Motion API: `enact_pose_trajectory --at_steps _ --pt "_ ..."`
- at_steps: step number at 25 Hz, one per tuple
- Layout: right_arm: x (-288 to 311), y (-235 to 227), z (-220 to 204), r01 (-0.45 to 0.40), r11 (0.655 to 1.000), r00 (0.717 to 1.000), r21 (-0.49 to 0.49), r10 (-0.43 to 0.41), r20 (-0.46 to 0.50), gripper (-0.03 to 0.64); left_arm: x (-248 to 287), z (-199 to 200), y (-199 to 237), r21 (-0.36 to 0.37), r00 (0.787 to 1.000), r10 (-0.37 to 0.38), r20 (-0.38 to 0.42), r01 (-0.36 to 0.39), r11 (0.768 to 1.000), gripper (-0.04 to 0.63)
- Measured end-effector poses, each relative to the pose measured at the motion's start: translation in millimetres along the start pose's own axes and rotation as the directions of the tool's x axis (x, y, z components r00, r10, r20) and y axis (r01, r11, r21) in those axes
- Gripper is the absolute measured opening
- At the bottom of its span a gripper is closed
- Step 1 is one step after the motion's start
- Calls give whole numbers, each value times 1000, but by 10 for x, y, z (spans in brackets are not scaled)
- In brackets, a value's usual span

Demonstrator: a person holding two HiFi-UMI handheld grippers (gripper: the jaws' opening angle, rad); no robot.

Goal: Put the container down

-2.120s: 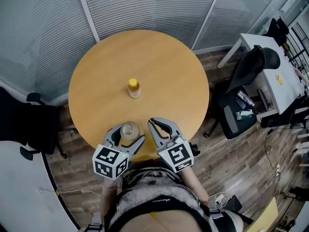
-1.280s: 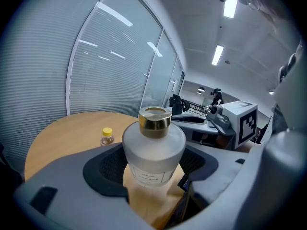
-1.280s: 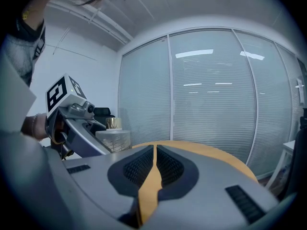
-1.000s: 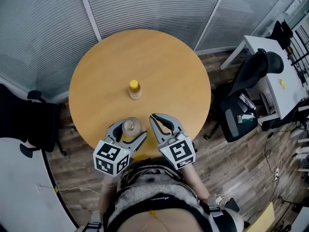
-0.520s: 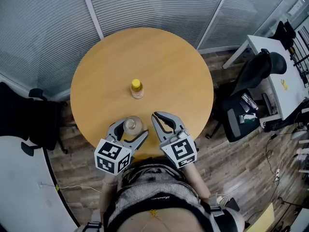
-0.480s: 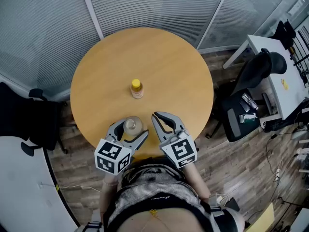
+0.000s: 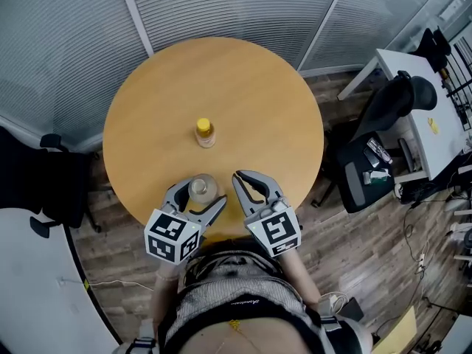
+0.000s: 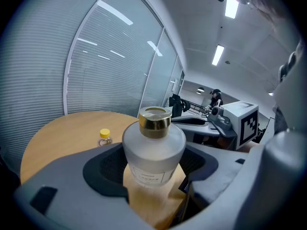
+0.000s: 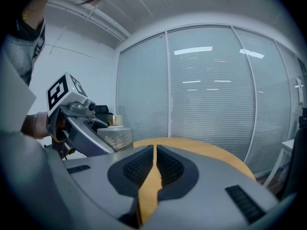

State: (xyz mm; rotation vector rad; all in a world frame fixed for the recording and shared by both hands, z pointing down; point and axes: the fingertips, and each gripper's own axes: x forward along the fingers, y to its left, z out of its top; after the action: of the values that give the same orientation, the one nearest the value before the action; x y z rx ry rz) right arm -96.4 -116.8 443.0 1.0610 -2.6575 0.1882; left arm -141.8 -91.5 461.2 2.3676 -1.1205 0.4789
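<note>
A frosted glass container (image 7: 202, 188) with a gold cap stands upright between the jaws of my left gripper (image 7: 200, 195), near the front edge of the round wooden table (image 7: 258, 109). In the left gripper view the dark pads press both sides of the container (image 8: 154, 145), so the gripper is shut on it. Whether its base touches the table I cannot tell. My right gripper (image 7: 245, 178) is just to its right, shut with nothing in it; only a thin slit shows between its pads (image 9: 165, 164). The right gripper view shows the container (image 9: 115, 134) at its left.
A small bottle with a yellow cap (image 7: 204, 133) stands mid-table, beyond the grippers. Glass walls with blinds run behind the table. A black office chair (image 7: 369, 146) and a white desk (image 7: 424, 116) are at the right, another dark chair (image 7: 44, 183) at the left.
The left gripper has crept a little forward over the table's edge with the container. The right gripper has barely moved and stays shut.
</note>
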Motion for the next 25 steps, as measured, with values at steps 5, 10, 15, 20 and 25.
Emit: enact_pose_trajectory --at_steps 5,10,15,20,25 --pt "-6 -57 -22 9 1000 1000 4 -9 -5 34 78 -10 -20 17 1000 -5 -16 5 1000 338" --pt "9 -125 -55 13 1000 1000 12 -13 -15 34 185 -25 -23 20 1000 -11 -29 12 1000 339" --pt "73 -168 -97 15 1000 1000 17 -14 -28 32 295 -79 32 15 999 -14 -45 14 1000 338" --pt "119 -177 -118 7 1000 999 21 -6 -36 34 376 -129 80 11 998 -15 -57 16 1000 339" --pt "143 -202 -134 5 1000 999 23 -4 -46 32 474 -212 160 3 997 -8 -71 8 1000 339"
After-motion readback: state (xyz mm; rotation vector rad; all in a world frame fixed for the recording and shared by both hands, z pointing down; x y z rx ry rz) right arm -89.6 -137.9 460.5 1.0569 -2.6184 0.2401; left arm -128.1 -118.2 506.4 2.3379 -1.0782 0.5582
